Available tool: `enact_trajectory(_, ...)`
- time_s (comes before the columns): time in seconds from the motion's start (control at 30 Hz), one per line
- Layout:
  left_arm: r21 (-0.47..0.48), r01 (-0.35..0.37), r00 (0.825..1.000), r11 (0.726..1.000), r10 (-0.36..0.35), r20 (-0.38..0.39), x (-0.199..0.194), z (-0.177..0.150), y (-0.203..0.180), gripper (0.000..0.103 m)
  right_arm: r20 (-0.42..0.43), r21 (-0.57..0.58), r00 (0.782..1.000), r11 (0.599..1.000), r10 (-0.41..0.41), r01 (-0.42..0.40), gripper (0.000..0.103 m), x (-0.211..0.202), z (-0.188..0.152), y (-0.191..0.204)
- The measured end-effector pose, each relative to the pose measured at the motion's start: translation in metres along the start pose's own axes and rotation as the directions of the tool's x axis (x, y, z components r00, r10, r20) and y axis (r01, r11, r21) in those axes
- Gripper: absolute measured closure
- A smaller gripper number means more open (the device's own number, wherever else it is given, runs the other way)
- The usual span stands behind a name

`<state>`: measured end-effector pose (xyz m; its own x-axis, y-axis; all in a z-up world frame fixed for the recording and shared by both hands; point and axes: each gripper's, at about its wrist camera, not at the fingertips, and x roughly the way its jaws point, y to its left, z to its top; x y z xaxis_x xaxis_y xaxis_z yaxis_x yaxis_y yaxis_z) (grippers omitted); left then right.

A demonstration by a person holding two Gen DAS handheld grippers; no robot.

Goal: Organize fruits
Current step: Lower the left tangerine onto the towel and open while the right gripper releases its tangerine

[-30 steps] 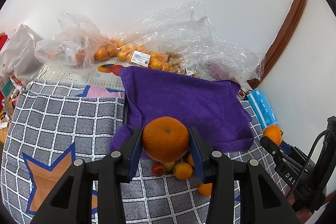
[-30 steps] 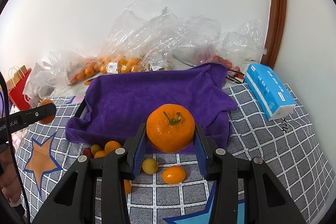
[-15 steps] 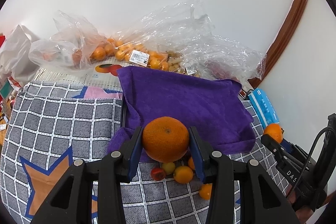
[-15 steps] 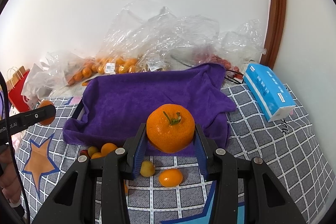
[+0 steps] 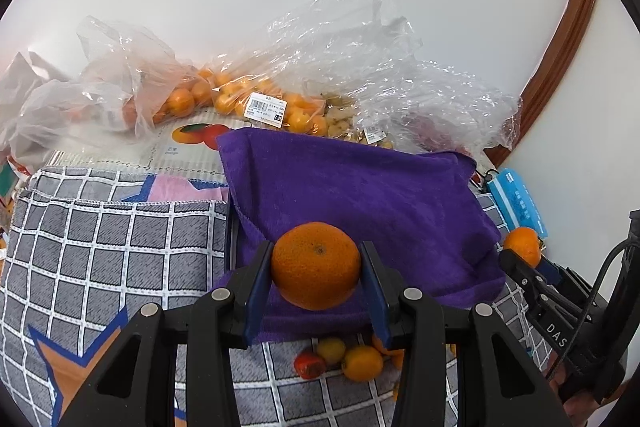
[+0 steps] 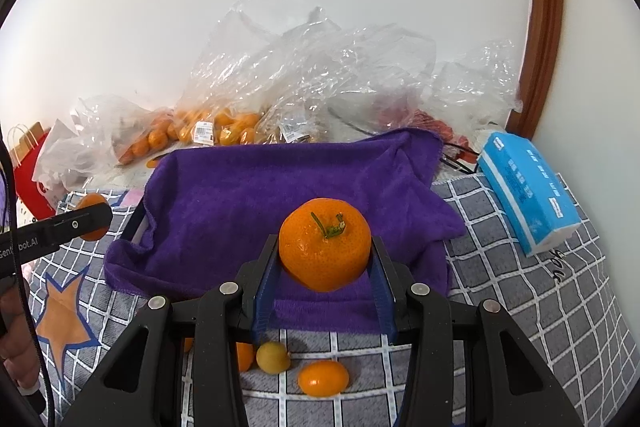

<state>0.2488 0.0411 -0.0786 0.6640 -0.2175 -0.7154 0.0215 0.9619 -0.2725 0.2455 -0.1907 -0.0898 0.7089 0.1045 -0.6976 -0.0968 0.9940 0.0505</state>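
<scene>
My left gripper (image 5: 316, 267) is shut on an orange (image 5: 316, 265) and holds it over the near edge of the purple towel (image 5: 360, 195) that covers a tray. My right gripper (image 6: 325, 251) is shut on a stemmed orange (image 6: 325, 249), also over the towel's near edge (image 6: 280, 203). Small loose fruits lie on the checked cloth just before the towel: a red one (image 5: 309, 365), a yellow one (image 5: 331, 349), an orange one (image 5: 362, 363); in the right wrist view a yellow one (image 6: 273, 357) and an orange one (image 6: 323, 378).
Clear plastic bags with oranges (image 5: 224, 99) and other fruit line the wall behind the towel. A blue tissue pack (image 6: 528, 191) lies at the right. The right gripper and its orange (image 5: 522, 245) show at the left view's right edge. A red paper bag (image 6: 28, 163) stands far left.
Both grippers have moved forward with their oranges, from over the loose fruits to over the towel's near edge. Both grips are unchanged.
</scene>
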Motion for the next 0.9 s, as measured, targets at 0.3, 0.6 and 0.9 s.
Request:
enact_trajectory(0.3,-0.006,-0.009,1.0,1.0,0.009,-0.017,0.019,0.008,0.004,0.063,-0.018,-0.021,1.0,1.0,0.005,-0.005,0.06,0.023,0.001,0.004)
enact_trajectory(0.6,0.001,-0.002,1.0,1.0,0.002,-0.03,0.035,0.014,0.0,0.063,-0.027,-0.014,1.0,1.0,0.016,-0.017,0.06,0.041,0.004,0.005)
enact_trajectory(0.9,-0.012,-0.005,1.0,1.0,0.004,-0.031,0.044,0.016,0.007,0.063,-0.034,-0.018,0.999,1.0,0.015,-0.015,0.06,0.051,0.007,0.005)
